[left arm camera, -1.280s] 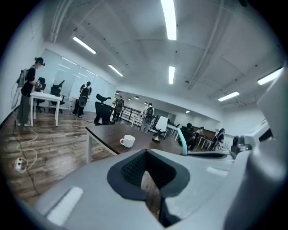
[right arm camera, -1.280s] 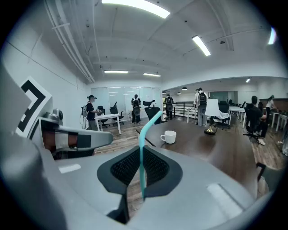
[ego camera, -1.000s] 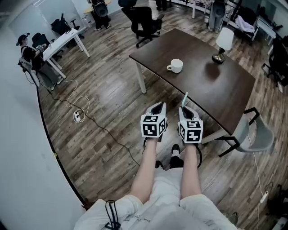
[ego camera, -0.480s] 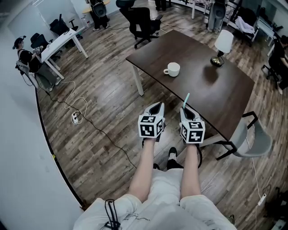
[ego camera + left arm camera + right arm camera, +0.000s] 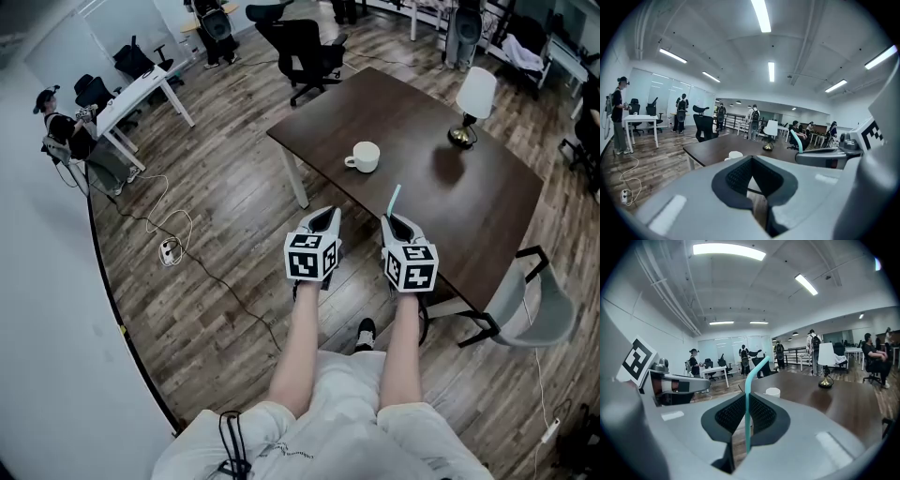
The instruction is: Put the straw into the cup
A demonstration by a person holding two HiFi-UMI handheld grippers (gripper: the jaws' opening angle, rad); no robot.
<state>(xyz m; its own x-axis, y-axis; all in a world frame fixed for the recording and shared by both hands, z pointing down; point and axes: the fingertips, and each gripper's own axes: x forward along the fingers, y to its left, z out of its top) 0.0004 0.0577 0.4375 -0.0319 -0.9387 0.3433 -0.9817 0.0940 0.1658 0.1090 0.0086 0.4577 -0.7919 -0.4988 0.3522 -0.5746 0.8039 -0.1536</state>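
A white cup (image 5: pixel 365 157) with a handle stands on the dark brown table (image 5: pixel 487 202); it also shows small in the left gripper view (image 5: pixel 735 154) and the right gripper view (image 5: pixel 772 392). My right gripper (image 5: pixel 397 223) is shut on a teal bendy straw (image 5: pixel 393 199), which sticks up between the jaws (image 5: pixel 748 399), bent at the top. It hovers over the table's near edge, short of the cup. My left gripper (image 5: pixel 322 218) is shut with nothing in it, level with the right one, just off the table's left edge.
A table lamp (image 5: pixel 472 101) with a white shade stands at the far right of the table. A grey chair (image 5: pixel 525 300) sits at the near right. Office chairs (image 5: pixel 305 47), a white desk (image 5: pixel 141 89) and people are further off; a cable (image 5: pixel 178 246) lies on the wood floor.
Both grippers have shifted slightly forward toward the table with the straw still held; the view has swung a little, so the cup sits closer to the grippers.
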